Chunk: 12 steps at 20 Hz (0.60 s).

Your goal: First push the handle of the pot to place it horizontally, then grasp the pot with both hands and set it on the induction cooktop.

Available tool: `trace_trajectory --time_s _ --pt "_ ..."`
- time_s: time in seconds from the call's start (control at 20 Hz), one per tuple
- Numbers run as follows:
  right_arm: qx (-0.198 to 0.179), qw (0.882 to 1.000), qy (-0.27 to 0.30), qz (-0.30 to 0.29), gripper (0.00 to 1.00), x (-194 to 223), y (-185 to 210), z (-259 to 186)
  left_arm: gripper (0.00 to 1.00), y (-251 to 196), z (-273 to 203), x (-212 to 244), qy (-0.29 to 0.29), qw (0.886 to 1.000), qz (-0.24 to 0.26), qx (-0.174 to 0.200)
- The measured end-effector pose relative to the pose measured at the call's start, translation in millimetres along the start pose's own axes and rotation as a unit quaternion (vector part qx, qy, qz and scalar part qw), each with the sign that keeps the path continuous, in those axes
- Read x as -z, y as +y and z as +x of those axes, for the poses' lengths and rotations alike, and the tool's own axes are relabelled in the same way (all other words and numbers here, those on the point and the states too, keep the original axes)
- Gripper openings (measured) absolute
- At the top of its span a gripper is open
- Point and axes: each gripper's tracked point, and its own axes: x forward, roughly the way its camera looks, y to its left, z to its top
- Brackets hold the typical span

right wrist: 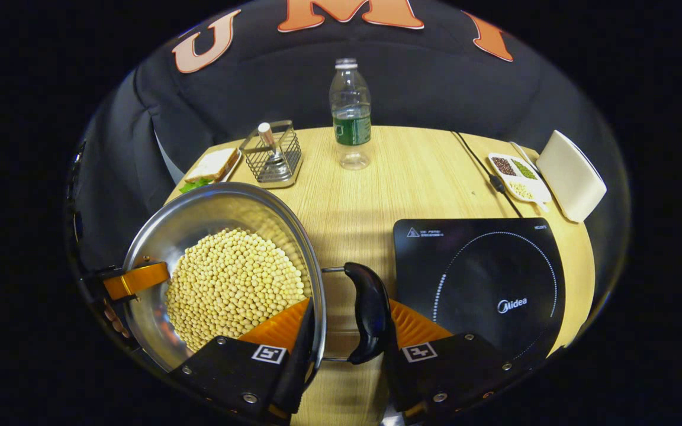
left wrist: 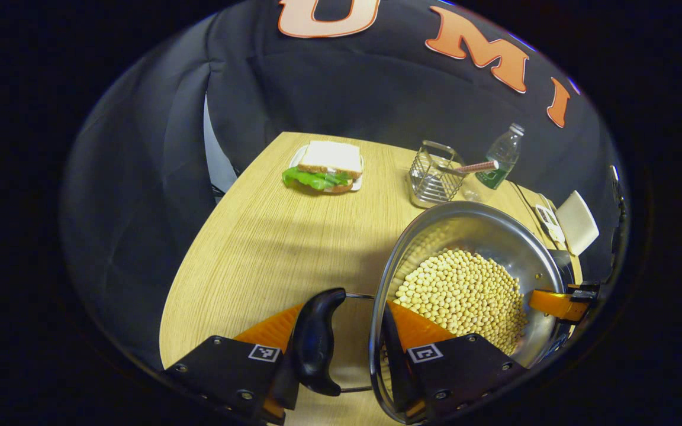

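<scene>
A steel pot (left wrist: 483, 231) filled with pale beans (left wrist: 465, 296) has a black loop handle on each side. In the left gripper view my left gripper (left wrist: 344, 331) is shut across one handle (left wrist: 317, 343) and the rim, with one finger outside the handle and the other inside the pot wall. In the right gripper view my right gripper (right wrist: 347, 328) clamps the opposite handle (right wrist: 367, 310) and rim of the pot (right wrist: 199, 213) the same way. Each view shows the other gripper's finger (left wrist: 557, 303) (right wrist: 137, 278) at the far rim. The black induction cooktop (right wrist: 477, 284) lies just right of the pot.
On the wooden table (right wrist: 376, 195) stand a water bottle (right wrist: 350, 112), a wire holder (right wrist: 273, 155), a sandwich on a plate (left wrist: 326, 165), a small dish of grains (right wrist: 515, 174) and a white box (right wrist: 572, 174). A cord (right wrist: 486, 171) runs back from the cooktop.
</scene>
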Motion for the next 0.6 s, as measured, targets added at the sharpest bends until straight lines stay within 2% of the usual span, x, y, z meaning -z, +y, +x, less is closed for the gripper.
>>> trace_trajectory --time_s 0.05,0.15,0.6 --pt "-0.001 1.000 -0.004 0.005 0.53 2.3 0.6 0.3 0.62 1.0 -0.7 -2.6 -0.007 1.000 0.008 -0.001" --pt "-0.002 1.000 -0.010 0.013 0.57 8.9 4.0 5.5 0.62 1.0 -2.0 -5.7 -0.017 1.000 0.020 -0.003" --pt "0.008 0.999 -0.048 0.022 0.57 13.5 4.7 6.8 0.62 -3.5 -4.6 -11.5 -0.049 0.998 0.047 0.013"
